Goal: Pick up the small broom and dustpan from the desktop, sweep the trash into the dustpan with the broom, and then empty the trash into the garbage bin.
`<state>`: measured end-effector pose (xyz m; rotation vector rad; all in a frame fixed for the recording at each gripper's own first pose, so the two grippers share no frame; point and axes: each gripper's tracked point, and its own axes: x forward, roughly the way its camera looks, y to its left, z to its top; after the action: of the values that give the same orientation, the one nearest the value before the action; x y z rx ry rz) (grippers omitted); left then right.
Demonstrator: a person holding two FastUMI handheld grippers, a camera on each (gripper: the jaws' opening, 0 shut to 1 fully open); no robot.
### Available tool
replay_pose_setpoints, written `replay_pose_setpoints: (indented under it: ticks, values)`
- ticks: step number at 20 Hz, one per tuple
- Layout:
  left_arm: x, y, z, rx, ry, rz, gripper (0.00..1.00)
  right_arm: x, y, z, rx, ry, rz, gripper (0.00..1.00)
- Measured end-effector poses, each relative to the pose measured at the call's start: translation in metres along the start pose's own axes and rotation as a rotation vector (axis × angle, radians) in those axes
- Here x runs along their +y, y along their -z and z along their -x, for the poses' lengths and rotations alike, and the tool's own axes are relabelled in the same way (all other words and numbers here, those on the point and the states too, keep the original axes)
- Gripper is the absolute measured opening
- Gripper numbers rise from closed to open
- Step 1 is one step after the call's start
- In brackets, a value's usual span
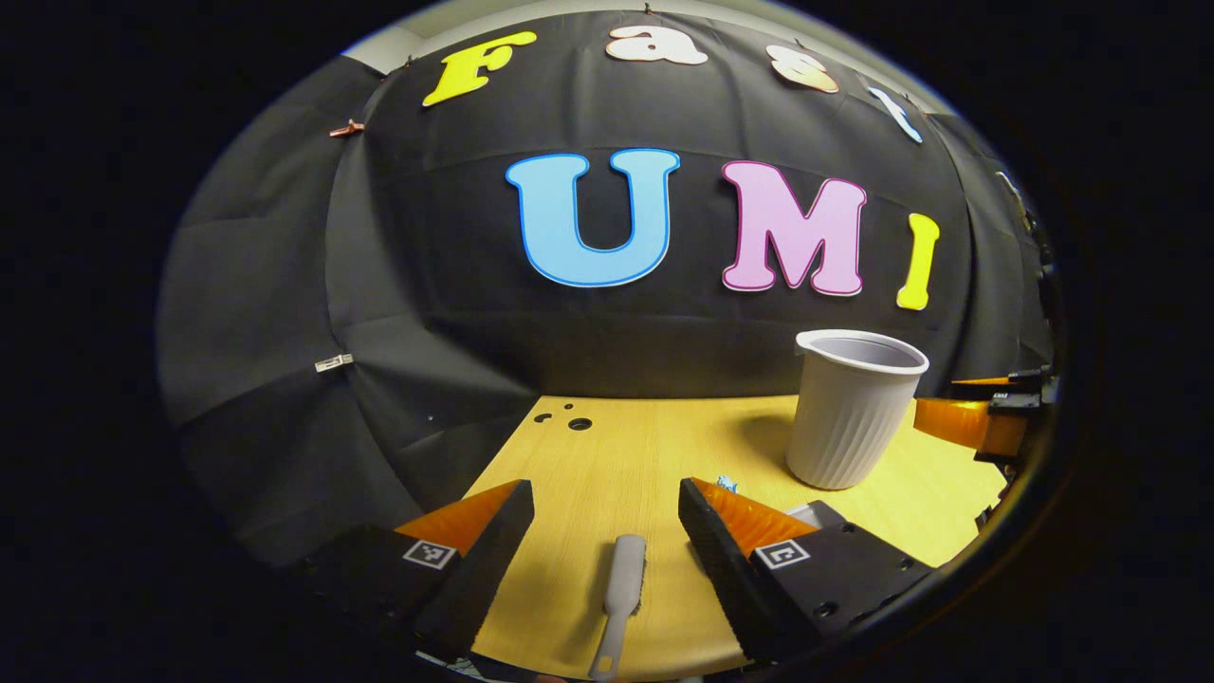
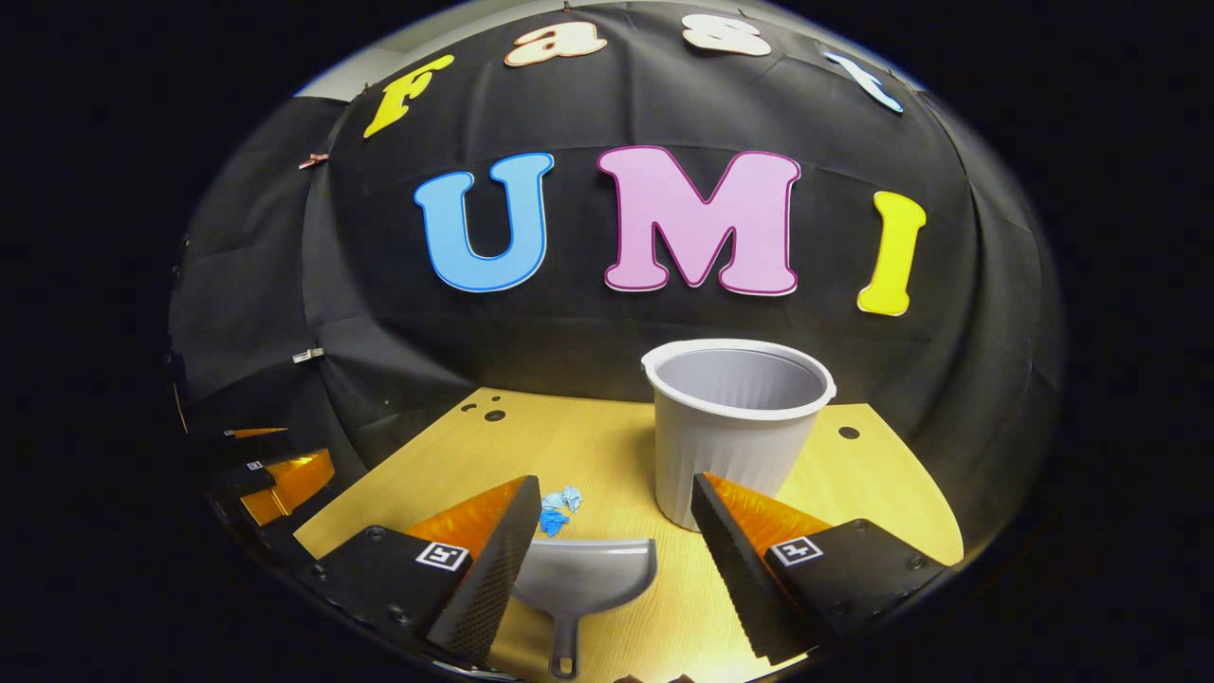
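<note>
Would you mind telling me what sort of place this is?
Likely a staged booth: black cloth wall behind a wooden table set with a dustpan, broom and bin.

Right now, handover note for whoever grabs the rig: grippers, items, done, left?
Left gripper: open, over the small broom lying on the desktop.
Right gripper: open, over the dustpan, also on the desktop.
Blue trash lies just beyond the dustpan; garbage bin upright behind.
Done: nothing grasped.
Left: grasp both, sweep, empty into bin.
</note>
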<state>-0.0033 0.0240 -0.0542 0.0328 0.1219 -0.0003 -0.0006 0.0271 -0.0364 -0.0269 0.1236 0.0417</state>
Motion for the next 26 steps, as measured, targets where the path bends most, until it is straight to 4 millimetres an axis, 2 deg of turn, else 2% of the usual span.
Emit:
replay_pose_setpoints:
  ticks: [4, 10, 14, 21, 26]
  values:
    - [-0.004, 0.016, -0.008, 0.061, 0.018, 0.005, 0.99, 0.000, 0.008, -0.004, 0.029, 0.002, -0.008, 0.99]
    - [-0.015, 0.056, -0.015, 0.220, 0.094, 0.019, 0.98, 0.003, 0.027, -0.011, 0.101, -0.005, -0.010, 0.99]
    - [-0.019, 0.094, -0.020, 0.367, 0.120, 0.031, 0.99, 0.004, 0.035, -0.014, 0.129, -0.008, -0.016, 0.99]
    - [-0.025, 0.174, -0.025, 0.653, 0.142, 0.104, 0.99, -0.002, 0.047, -0.011, 0.162, 0.005, -0.034, 0.99]
    - [-0.018, 0.213, -0.034, 0.805, 0.144, 0.042, 0.99, -0.014, 0.069, -0.010, 0.247, 0.028, -0.047, 0.99]
